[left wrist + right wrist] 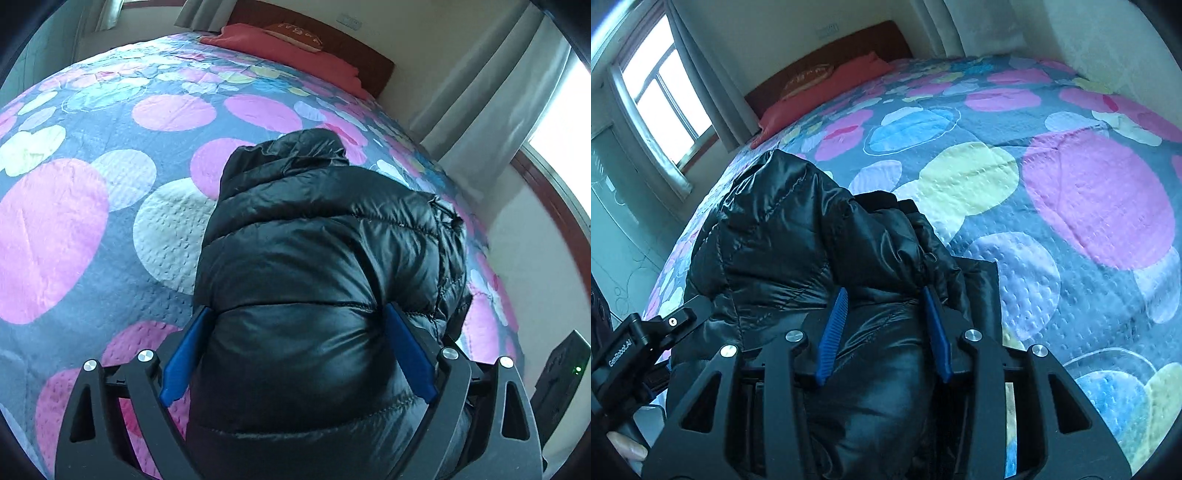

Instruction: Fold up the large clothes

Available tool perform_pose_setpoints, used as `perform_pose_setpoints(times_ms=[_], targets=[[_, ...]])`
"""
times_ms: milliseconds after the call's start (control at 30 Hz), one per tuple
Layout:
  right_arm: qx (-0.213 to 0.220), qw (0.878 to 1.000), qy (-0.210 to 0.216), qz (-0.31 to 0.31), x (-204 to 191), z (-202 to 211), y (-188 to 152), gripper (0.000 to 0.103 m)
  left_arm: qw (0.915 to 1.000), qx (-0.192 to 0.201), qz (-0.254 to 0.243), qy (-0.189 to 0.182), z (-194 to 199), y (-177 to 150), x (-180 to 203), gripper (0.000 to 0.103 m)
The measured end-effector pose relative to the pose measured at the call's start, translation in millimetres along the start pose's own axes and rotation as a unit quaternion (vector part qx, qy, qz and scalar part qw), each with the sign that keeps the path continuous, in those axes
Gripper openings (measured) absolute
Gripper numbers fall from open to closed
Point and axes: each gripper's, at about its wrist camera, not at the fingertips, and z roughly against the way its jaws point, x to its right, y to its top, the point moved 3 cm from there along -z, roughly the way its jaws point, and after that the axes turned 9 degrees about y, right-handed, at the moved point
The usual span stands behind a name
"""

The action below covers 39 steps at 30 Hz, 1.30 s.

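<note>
A shiny black puffer jacket (325,251) lies bunched on the bed's polka-dot quilt (110,184). My left gripper (295,314) has its blue fingers (184,354) spread wide on either side of a thick quilted fold of the jacket, pressing into it. In the right wrist view the same jacket (768,236) rises in a heap in front of my right gripper (884,299), whose blue fingers (833,325) clamp a bundle of its fabric. The left gripper's body (639,343) shows at the left edge there, beside the jacket.
The quilt (1052,184) spreads wide beyond the jacket. A red pillow (295,55) and wooden headboard (332,33) lie at the far end. Curtains (498,92) and a window (661,85) stand beside the bed. A dark device (561,369) with a green light sits off the bed's edge.
</note>
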Motion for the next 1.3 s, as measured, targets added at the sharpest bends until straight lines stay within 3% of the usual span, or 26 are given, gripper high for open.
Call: perform_pose_setpoints(times_ms=[967, 1200, 1300], targets=[[0.034, 0.999, -0.023, 0.0, 0.5, -7.7, -10.4, 0.04, 0.9999, -0.01, -0.01, -0.002, -25.3, -0.2, -2.7, 0.097], [0.04, 0.999, -0.016, 0.001, -4.4, 5.0, -5.0, 0.041, 0.9978, -0.035, 0.028, -0.049, -14.0, 6.7, -16.2, 0.097], [0.043, 0.999, -0.021, 0.004, -8.9, 14.3, -1.8, 0.047, 0.9946, -0.052, 0.057, -0.069, -5.3, 8.6, -26.7, 0.096]])
